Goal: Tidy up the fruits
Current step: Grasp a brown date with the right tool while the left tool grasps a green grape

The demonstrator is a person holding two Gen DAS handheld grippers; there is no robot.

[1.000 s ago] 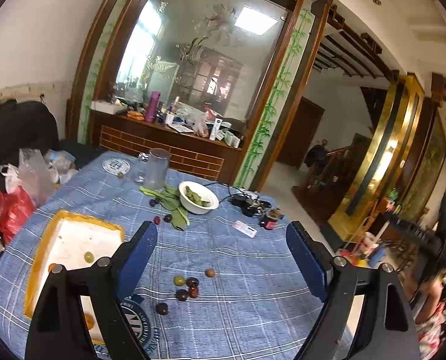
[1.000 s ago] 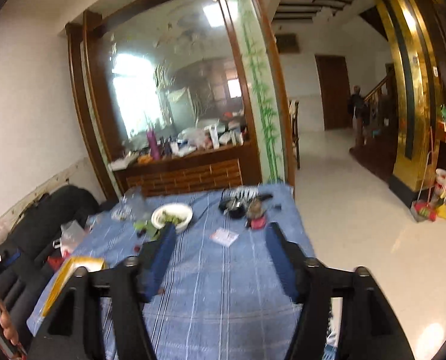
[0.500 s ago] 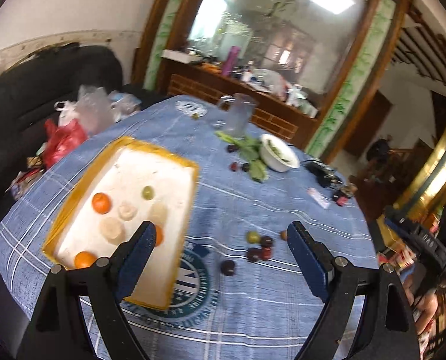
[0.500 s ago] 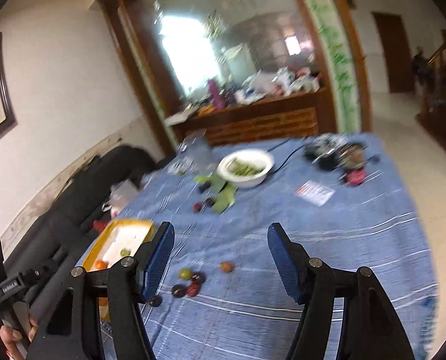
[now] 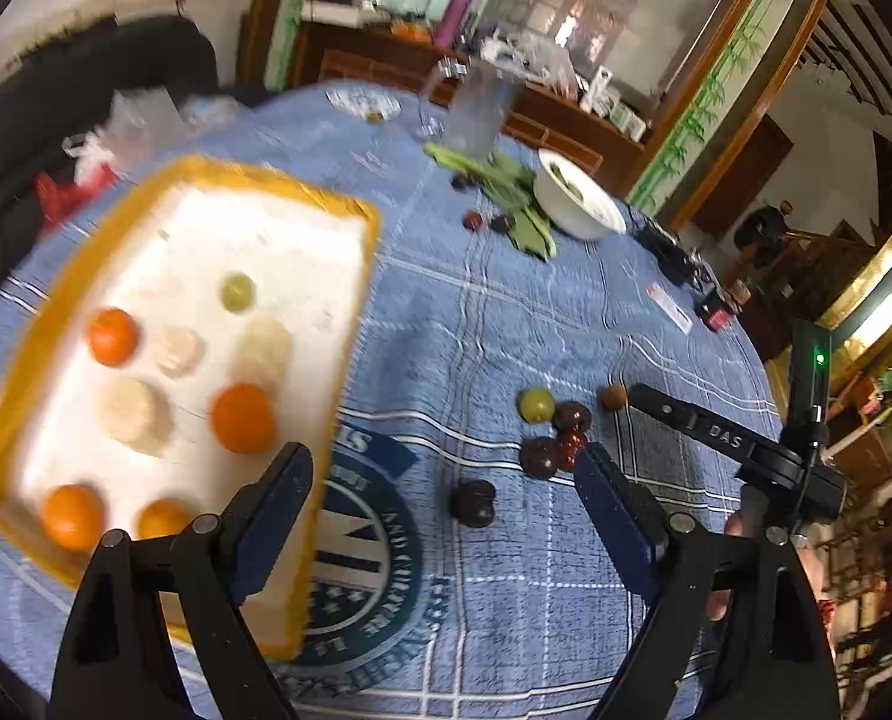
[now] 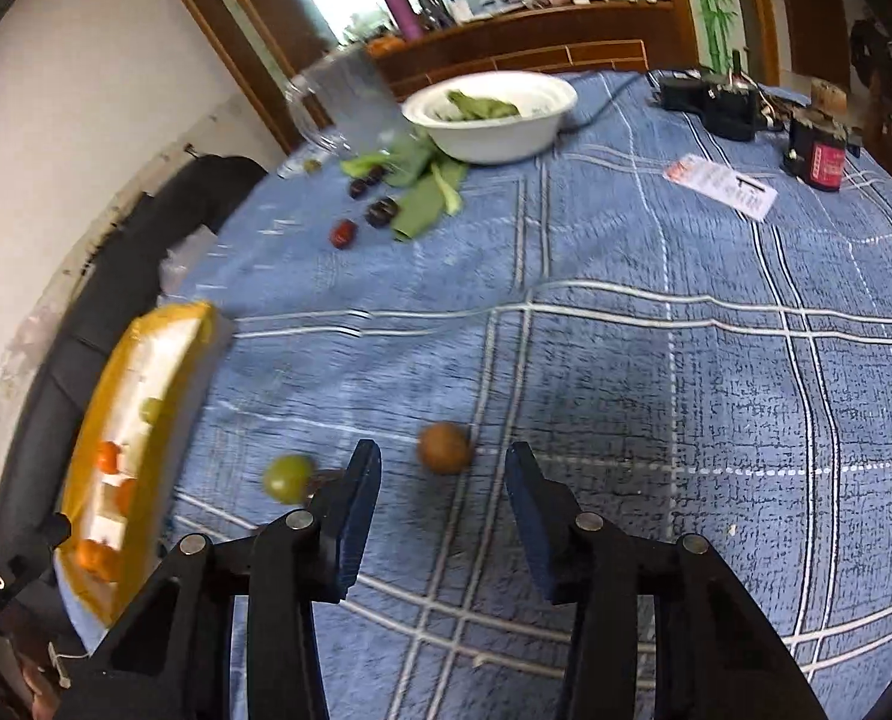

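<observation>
Now both claws have dropped toward the blue checked desk (image 6: pixel 655 360), the right claw (image 6: pixel 443 480) gaping empty around the small round brown fruit (image 6: pixel 444 447), the left claw (image 5: pixel 446 480) equally spread, so picking can begin.

left wrist view looks down from above the blue checked tablecloth (image 5: pixel 505 312); right wrist view sits lower and nearer; both share the round brown fruit (image 5: pixel 613 397) (image 6: pixel 443 447)

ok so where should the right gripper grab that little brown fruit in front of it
Grip the brown fruit across its widest middle, coming down from above and slightly behind. It is small and round, lying alone on the tablecloth, clear of the green fruit. The open right gripper already brackets it.
</observation>
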